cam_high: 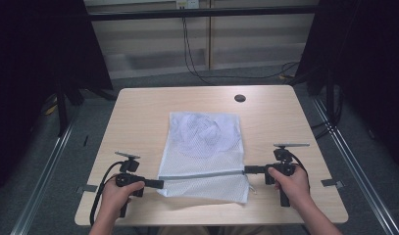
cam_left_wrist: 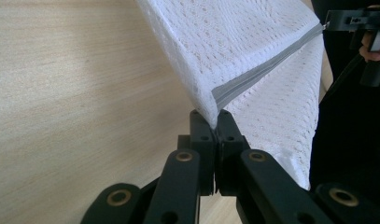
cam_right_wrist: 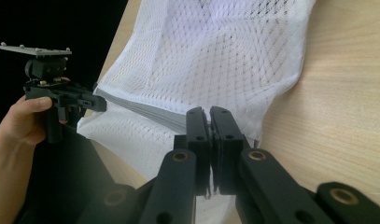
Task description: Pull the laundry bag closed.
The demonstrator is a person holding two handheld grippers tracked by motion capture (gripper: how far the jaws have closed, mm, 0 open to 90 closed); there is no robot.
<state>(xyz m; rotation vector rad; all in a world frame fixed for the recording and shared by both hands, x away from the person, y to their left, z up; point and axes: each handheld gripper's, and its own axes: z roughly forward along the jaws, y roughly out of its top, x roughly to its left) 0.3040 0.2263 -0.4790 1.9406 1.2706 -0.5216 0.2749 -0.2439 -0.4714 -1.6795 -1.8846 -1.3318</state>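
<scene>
The high view looks forward and down from above the person's side onto the whole pale wooden tabletop [cam_high: 138, 112]. Each gripper view sits close behind its black jaws, facing inward; both share the white mesh zippered bag [cam_left_wrist: 234, 42].

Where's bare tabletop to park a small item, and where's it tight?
Free: the strip left of the mesh bag, the strip to its right, and the far band around the round hole. Tight: the near edge, where the left tool and right tool pinch the bag's grey zipper band at either end.
</scene>
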